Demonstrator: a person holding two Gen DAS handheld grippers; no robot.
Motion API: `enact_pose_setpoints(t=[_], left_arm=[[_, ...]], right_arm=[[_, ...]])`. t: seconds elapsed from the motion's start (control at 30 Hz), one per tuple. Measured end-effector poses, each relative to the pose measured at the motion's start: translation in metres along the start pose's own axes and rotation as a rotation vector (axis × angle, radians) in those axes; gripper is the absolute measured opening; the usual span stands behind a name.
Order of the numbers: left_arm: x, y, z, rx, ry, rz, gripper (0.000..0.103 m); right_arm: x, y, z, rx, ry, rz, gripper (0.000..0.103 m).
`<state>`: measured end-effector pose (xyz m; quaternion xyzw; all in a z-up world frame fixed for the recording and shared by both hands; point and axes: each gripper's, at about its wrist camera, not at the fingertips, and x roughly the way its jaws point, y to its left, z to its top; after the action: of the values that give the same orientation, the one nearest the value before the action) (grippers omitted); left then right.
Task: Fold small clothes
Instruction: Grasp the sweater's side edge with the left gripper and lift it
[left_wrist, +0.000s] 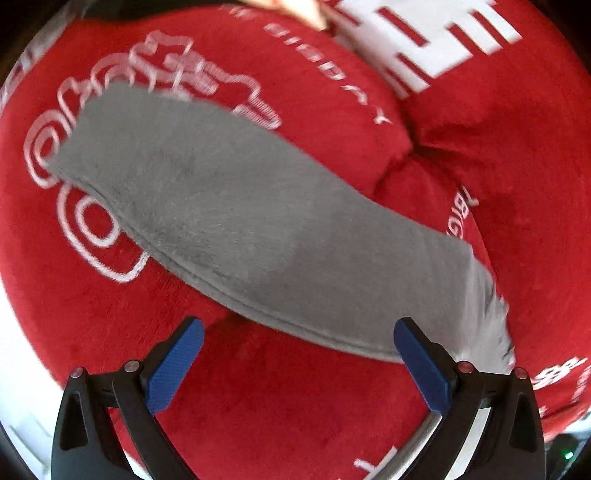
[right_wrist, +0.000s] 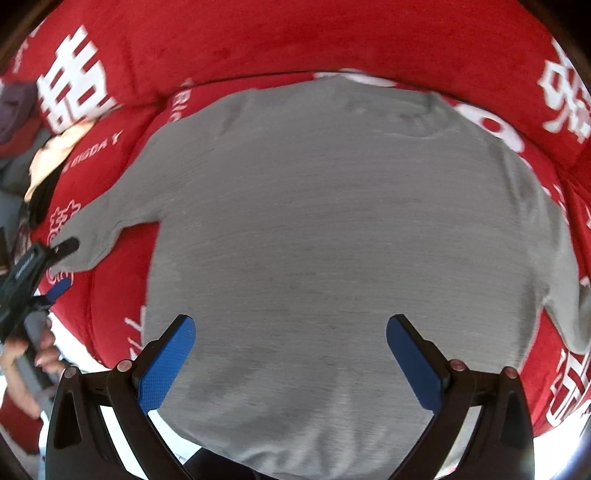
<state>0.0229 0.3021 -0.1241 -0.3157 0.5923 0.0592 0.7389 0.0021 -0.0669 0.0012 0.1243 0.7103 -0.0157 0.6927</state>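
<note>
Red plush cushions (right_wrist: 332, 40) printed with white characters and line drawings fill the background in both wrist views, and the seams between them show at least three separate pads. One grey long-sleeved top (right_wrist: 332, 229) lies spread flat across these cushions, its round neckline at the far side and its hem at the near edge under the right camera. Two sleeves are visible: one (right_wrist: 107, 221) reaches out to the left and one (right_wrist: 569, 280) hangs down along the right side. The right hand-held gripper (right_wrist: 290, 360) hovers over the lower body of the top with its two blue-padded fingers (right_wrist: 166, 365) spread wide apart and nothing between them. At the left edge of the right wrist view, the left hand-held gripper (right_wrist: 61, 264) sits at the cuff of the left sleeve, held by a person's hand (right_wrist: 37, 354). From the left wrist view that same sleeve (left_wrist: 258, 229) runs as one grey band from the far left to the near right, slightly blurred at its right end. The left hand-held gripper (left_wrist: 297, 363) has both blue pads standing well apart, the sleeve's stitched edge lies just beyond the fingertips, and whether the right pad touches the cloth is unclear. A small patch of skin shows at the far top edge there.
</note>
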Motion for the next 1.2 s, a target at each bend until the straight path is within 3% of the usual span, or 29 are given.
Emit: enact_pose_setpoints(t=[0.17,0.27,0.33,0.4,0.43,0.5,0.57,0.6,0.7,0.9,1.07,1.2], left_arm=[[0.014,0.013,0.012,-0.085,0.015,-0.132,0.103],[0.014,0.01,0.013,-0.116,0.003,-0.163,0.103],[0.012,0.009,0.015,-0.134,-0.017,-0.173,0.096],[0.013,0.009,0.017,-0.156,-0.017,-0.2,0.076],[0.014,0.008,0.018,-0.173,-0.023,-0.215,0.07],[0.017,0.008,0.022,-0.187,-0.035,-0.235,0.032],[0.017,0.008,0.028,-0.185,-0.041,-0.231,0.009],[0.014,0.008,0.03,-0.168,-0.063,-0.219,0.008],[-0.006,-0.007,0.035,-0.044,-0.134,-0.157,0.008],[-0.055,-0.095,0.021,0.336,-0.281,-0.08,0.008],[-0.068,-0.186,-0.018,0.611,-0.326,-0.138,0.008],[-0.046,-0.262,-0.067,0.819,-0.281,-0.197,0.008]], right_arm=[[0.016,0.031,0.0,-0.05,0.018,0.008,0.103],[0.023,0.048,0.0,-0.068,0.023,0.009,0.103],[0.026,0.057,0.001,-0.078,0.029,0.013,0.103],[0.026,0.065,0.0,-0.088,0.032,0.017,0.103],[0.025,0.068,-0.001,-0.093,0.033,0.02,0.103],[0.025,0.074,-0.002,-0.097,0.032,0.023,0.103],[0.024,0.077,-0.003,-0.1,0.032,0.028,0.103],[0.022,0.077,-0.005,-0.099,0.033,0.033,0.103],[0.021,0.078,-0.007,-0.099,0.028,0.04,0.103],[0.011,0.061,-0.012,-0.053,-0.004,0.058,0.103],[-0.005,0.028,-0.011,0.033,-0.068,0.054,0.103],[-0.022,-0.014,-0.012,0.127,-0.108,0.045,0.103]])
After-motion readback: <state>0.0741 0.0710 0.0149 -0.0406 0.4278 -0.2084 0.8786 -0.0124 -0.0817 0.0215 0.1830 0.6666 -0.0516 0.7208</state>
